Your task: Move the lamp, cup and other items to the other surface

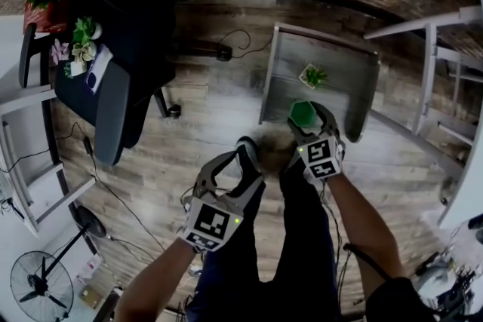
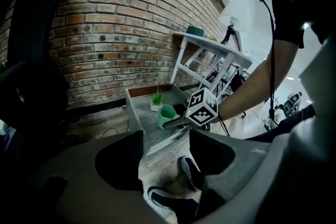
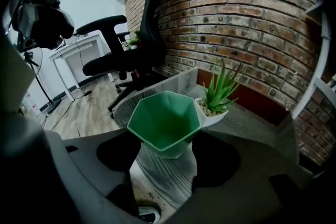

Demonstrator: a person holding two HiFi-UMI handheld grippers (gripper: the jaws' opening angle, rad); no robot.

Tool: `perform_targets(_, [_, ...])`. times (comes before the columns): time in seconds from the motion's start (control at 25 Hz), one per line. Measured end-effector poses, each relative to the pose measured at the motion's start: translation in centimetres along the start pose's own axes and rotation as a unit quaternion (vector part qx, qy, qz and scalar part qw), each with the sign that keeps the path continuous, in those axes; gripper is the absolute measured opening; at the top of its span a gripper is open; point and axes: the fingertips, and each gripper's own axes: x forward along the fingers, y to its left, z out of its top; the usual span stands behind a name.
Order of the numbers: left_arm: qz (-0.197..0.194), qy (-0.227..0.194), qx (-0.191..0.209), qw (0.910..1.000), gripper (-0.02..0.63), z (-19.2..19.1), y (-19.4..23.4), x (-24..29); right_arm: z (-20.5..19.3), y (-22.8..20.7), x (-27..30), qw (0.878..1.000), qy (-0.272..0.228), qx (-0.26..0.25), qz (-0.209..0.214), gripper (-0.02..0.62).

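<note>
Head view: both forearms reach forward and down; left gripper (image 1: 232,162) short of the low table (image 1: 281,79), right gripper (image 1: 309,119) at its near edge, green cup (image 1: 303,112) at its tips | left gripper view: jaws wide, empty, shoes (image 2: 191,171) below | right gripper view: jaws spread round the cup, not clamping; plant (image 3: 218,94) just beyond.

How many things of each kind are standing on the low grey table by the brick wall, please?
Green hexagonal cup: 1
Small potted plant in a white pot: 1
Total: 2
</note>
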Motion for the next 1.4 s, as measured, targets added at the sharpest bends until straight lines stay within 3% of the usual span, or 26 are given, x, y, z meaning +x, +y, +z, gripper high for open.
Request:
perform_targets(0.16, [0.005,-0.003,-0.002,1.0000,0.270,1.6,-0.1,-1.2,1.9,0.0,-2.5,1.000,-0.002,0.022,-0.003,0.310])
perform_targets(0.36, [0.006,-0.017,0.010,0.9998,0.270,6.9,-2.0,-6.1,5.7,0.1,-10.2,0.999,0.002,0.038,-0.001,0.311])
perform_targets(0.76, [0.016,-0.065,0.045,0.9968,0.268,18.6,-4.6,-16.6,18.5,-0.5,-27.1,0.998,-0.035,0.047,-0.030,0.311])
perform_targets(1.0, [0.020,-0.108,0.064,0.9919,0.268,24.4,-5.5,-22.5,23.5,-1.5,-36.5,0.989,-0.081,0.096,-0.078,0.311])
perform_targets(1.12, [0.009,-0.143,0.040,0.9889,0.268,27.0,-5.9,-24.9,25.4,-2.6,-41.5,0.982,-0.110,0.111,-0.110,0.311])
perform_targets(1.24, [-0.003,-0.166,0.041,0.9853,0.268,28.5,-6.8,-26.5,25.5,-3.6,-46.2,0.973,-0.120,0.122,-0.152,0.311])
perform_targets(1.4, [-0.027,-0.172,0.084,0.9812,0.268,29.3,-8.5,-26.6,23.9,-5.2,-51.0,0.957,-0.126,0.149,-0.217,0.312])
